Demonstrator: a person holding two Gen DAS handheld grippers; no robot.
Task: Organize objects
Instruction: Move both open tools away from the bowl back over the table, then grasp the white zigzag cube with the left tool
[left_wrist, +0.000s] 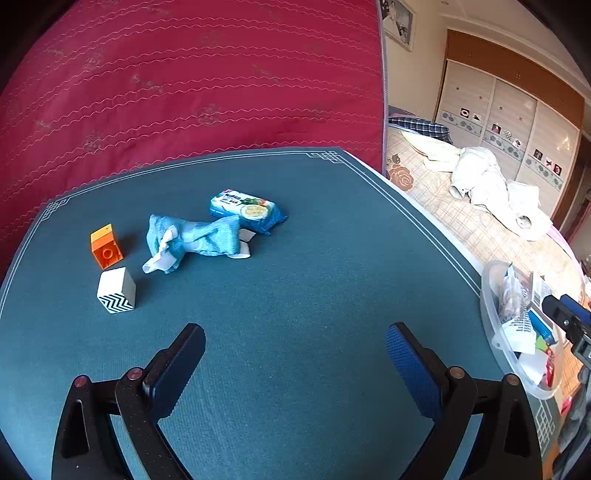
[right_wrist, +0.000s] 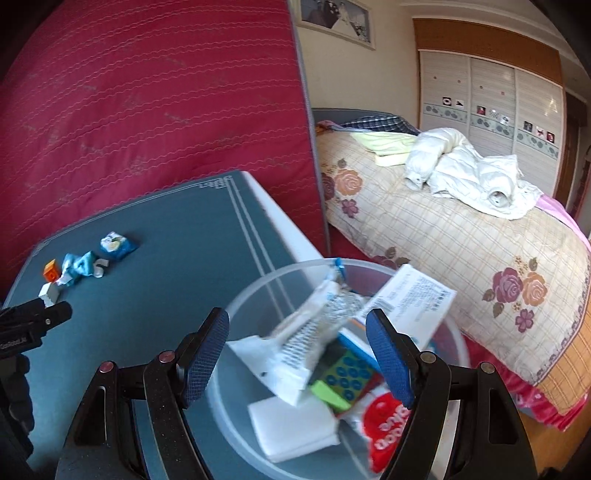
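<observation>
On the teal table (left_wrist: 314, 258) lie an orange block (left_wrist: 106, 246), a white cube with a black zigzag face (left_wrist: 116, 291), a crumpled blue cloth (left_wrist: 192, 240) and a blue snack packet (left_wrist: 247, 210). My left gripper (left_wrist: 295, 365) hovers open over bare table, well short of them, with nothing between its fingers. My right gripper (right_wrist: 297, 354) stands open above the clear plastic bin (right_wrist: 236, 306) at the table's right edge. The bin holds a white box (right_wrist: 410, 302), a white packet (right_wrist: 306, 332), a green-and-blue card (right_wrist: 347, 373), a white pad (right_wrist: 291, 428) and a red packet (right_wrist: 388, 424). No pad touches them.
A red quilted mattress (left_wrist: 184, 74) stands upright behind the table. To the right is a bed with a floral cover (right_wrist: 461, 240) and a white jacket (right_wrist: 465, 177), with wardrobe doors (right_wrist: 491, 103) beyond. The left gripper's tip (right_wrist: 51, 314) shows in the right wrist view.
</observation>
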